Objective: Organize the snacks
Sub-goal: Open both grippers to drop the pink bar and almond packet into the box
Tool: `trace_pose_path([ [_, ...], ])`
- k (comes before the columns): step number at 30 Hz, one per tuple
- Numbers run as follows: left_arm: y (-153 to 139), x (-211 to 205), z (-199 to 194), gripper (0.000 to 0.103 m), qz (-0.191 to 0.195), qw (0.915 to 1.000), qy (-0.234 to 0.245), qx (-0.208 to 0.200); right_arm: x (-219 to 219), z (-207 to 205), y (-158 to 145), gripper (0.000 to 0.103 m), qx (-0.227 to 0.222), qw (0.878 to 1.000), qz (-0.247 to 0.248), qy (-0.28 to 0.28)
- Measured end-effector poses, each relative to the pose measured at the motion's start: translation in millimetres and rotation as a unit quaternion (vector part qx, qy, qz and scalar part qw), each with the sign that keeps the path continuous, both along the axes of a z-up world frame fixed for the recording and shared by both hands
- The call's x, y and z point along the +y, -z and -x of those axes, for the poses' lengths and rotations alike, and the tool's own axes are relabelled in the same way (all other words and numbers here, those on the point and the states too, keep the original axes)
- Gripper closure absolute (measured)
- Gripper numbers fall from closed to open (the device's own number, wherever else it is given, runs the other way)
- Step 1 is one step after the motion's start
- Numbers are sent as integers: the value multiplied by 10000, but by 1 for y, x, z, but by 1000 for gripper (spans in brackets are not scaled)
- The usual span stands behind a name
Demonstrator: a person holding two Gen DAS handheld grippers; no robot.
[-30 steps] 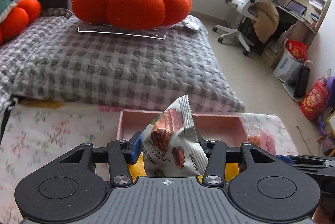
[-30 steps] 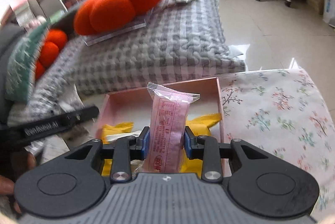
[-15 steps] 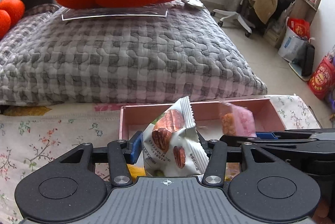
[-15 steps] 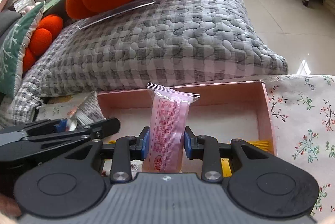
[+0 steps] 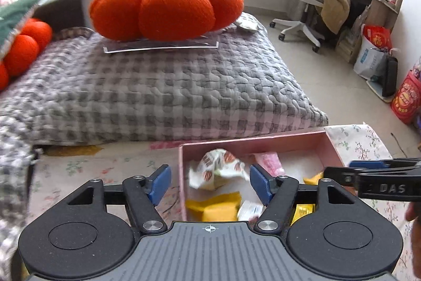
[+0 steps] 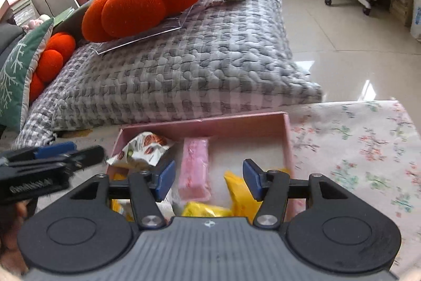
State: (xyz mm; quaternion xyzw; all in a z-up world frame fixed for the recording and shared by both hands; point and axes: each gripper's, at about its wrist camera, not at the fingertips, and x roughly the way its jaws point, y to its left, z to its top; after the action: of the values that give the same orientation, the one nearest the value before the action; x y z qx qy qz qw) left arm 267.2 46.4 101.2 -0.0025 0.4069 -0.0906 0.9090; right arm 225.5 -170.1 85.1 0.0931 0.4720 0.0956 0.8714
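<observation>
My left fingers (image 5: 210, 185) and right fingers (image 6: 206, 181) are opening, empty, above the pink box (image 6: 286, 139), where the white packet (image 6: 143, 147) and pink packet (image 6: 194, 165) lie: light, crinkly, slippery wrappers, best pinched across the middle.

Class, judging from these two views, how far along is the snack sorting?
Done: the white nut packet, pink packet and yellow packets lie in the pink box. In hand: nothing; left hand-held gripper and right hand-held gripper are opening, empty. Left: no loose snacks show on the floral cloth.
</observation>
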Motion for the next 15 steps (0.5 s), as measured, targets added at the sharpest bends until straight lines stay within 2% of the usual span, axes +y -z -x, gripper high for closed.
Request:
trace_pose_path([
  [7, -7, -4, 58, 34, -362, 9982, 391, 258, -5, 34, -11, 44, 391, 9992, -54, -48],
  [15, 14, -10, 121, 33, -424, 9925, 806, 810, 19, 99, -4, 37, 688, 9915, 223, -1082],
])
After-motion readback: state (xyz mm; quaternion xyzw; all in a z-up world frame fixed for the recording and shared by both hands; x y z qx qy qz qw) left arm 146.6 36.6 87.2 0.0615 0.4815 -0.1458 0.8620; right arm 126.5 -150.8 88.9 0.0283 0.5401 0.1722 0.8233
